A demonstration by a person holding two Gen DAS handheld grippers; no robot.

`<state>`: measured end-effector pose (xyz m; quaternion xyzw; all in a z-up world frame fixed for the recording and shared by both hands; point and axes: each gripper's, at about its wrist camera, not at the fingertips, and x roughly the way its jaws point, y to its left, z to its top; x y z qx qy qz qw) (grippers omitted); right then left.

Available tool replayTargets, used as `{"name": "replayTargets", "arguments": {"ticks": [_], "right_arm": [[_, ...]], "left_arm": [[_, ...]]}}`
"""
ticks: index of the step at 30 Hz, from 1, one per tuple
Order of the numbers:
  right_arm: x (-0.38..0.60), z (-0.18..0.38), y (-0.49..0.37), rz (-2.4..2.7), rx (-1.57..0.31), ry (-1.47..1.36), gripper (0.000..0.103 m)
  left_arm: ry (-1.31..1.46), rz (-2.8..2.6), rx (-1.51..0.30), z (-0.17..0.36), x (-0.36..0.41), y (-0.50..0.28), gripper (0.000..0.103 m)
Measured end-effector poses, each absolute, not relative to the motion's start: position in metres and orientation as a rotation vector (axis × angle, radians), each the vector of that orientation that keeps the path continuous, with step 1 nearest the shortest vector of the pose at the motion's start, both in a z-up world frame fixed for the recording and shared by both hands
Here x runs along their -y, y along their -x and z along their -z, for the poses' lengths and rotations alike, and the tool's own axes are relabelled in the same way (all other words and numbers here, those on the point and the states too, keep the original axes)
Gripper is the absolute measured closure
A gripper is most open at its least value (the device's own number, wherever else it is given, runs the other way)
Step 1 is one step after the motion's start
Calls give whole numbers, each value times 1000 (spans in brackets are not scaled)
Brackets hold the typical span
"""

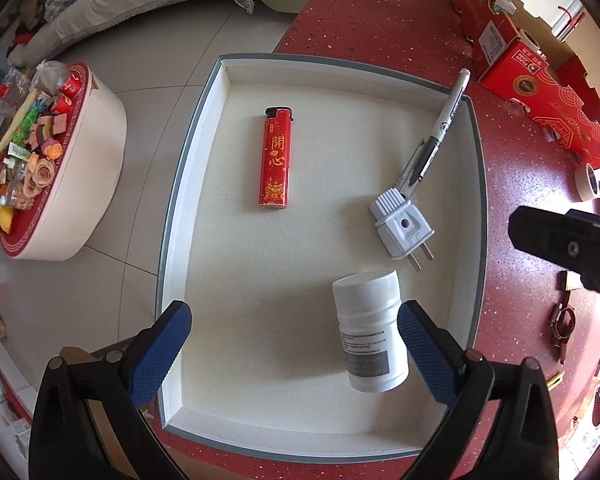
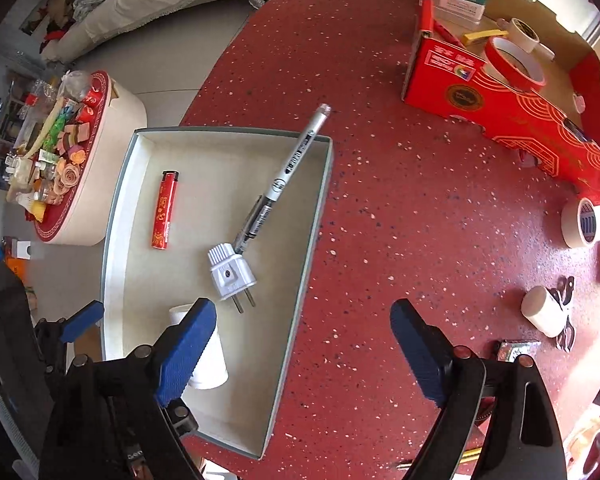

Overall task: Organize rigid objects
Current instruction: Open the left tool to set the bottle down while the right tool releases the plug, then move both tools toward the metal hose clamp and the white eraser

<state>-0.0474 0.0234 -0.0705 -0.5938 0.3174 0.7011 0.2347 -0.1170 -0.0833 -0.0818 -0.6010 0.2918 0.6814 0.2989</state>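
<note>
Lower centre of left view: left gripper (image 1: 296, 354), jaws spread, empty, above white plastic pill bottle (image 1: 370, 330) lying in shallow white tray (image 1: 204, 136). Right gripper (image 2: 304, 354) likewise spread. Suggest straddling bottle squarely before closing.

Red lighter (image 1: 275, 157) with gold characters, white plug (image 1: 402, 227), white bottle (image 1: 370, 331), red speckled table (image 2: 380, 208), blue textured pads (image 1: 162, 354)
</note>
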Motion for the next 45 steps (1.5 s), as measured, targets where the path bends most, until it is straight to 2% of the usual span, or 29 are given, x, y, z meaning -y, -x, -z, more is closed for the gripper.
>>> {"name": "replayTargets", "arguments": {"ticks": [12, 20, 25, 36, 45], "right_arm": [[-39, 86, -143, -1587, -1143, 1448, 13], [-43, 110, -246, -1366, -1306, 1350, 13], [-45, 116, -283, -1321, -1361, 1311, 13], [-38, 120, -331, -1301, -1385, 1303, 13], [-32, 126, -329, -1326, -1375, 1325, 13]], "left_arm": [[1502, -1583, -863, 62, 50, 20, 0], [1374, -1382, -1048, 74, 2, -72, 0], [1311, -1363, -1132, 87, -25, -100, 0], [1371, -1373, -1062, 116, -101, -124, 0], [1350, -1446, -1201, 138, -101, -82, 0]]}}
